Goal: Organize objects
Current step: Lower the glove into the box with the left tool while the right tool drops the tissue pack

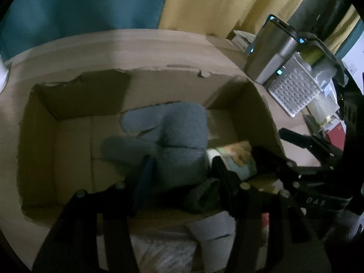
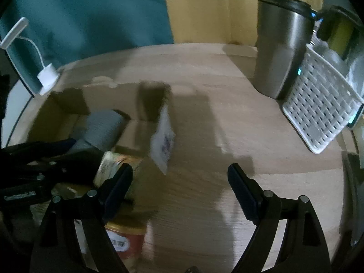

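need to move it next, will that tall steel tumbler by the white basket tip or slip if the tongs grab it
The steel tumbler looks tall and narrow, so a push near its lid would probably tip it. Its smooth metal wall may slip in the tongs. It likely stays rigid; whether it is full cannot be told.

Right gripper [image 2: 180, 182] open above table [image 2: 204, 204], tumbler [image 2: 279, 52] beside basket [image 2: 323, 111]

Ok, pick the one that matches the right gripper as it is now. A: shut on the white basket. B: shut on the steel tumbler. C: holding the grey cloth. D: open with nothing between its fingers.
D: the right gripper has its fingers spread wide over bare wooden table, nothing between them; the steel tumbler stands apart at the back.
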Demonstrator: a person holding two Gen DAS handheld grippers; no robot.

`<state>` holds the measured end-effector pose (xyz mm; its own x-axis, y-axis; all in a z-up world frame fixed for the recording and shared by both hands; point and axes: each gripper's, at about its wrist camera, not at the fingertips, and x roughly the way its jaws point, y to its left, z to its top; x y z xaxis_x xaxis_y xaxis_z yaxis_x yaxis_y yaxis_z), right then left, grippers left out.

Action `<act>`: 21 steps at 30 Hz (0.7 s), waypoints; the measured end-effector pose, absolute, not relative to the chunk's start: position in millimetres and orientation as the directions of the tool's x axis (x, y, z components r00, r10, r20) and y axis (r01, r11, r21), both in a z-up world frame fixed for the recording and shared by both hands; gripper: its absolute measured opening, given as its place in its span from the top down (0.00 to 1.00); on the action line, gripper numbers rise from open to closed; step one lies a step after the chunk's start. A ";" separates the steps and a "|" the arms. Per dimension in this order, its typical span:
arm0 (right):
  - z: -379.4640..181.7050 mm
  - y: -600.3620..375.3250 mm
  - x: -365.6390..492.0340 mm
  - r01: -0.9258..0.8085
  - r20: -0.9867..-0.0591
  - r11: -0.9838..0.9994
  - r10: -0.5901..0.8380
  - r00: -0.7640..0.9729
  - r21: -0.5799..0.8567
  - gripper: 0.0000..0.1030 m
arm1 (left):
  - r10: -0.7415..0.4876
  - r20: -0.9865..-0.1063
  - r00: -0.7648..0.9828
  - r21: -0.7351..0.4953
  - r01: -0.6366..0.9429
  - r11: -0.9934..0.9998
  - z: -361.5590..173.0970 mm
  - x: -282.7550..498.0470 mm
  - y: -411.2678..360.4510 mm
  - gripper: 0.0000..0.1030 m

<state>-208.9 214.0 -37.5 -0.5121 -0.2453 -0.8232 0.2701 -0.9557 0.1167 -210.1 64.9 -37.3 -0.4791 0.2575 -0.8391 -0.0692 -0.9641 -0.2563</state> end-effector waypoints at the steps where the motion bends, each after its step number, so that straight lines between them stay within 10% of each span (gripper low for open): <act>1: -37.7 215.7 -208.2 0.265 -0.822 -0.956 -0.250 -0.512 0.125 0.15 | 0.257 -0.840 -0.479 -0.253 -0.074 -0.965 -37.0 -209.7 65.9 0.46; 21: -16.8 216.9 -190.0 0.261 -0.768 -0.955 -0.270 -0.581 0.138 0.15 | 0.199 -0.771 -0.605 -0.192 -0.078 -0.978 -7.0 -184.7 49.2 0.41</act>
<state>-190.0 216.9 -16.8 -0.5811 -0.2696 -0.7679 0.2606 -0.9555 0.1383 -184.7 49.2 -7.0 -0.6046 0.1994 -0.7711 -0.0784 -0.9783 -0.1916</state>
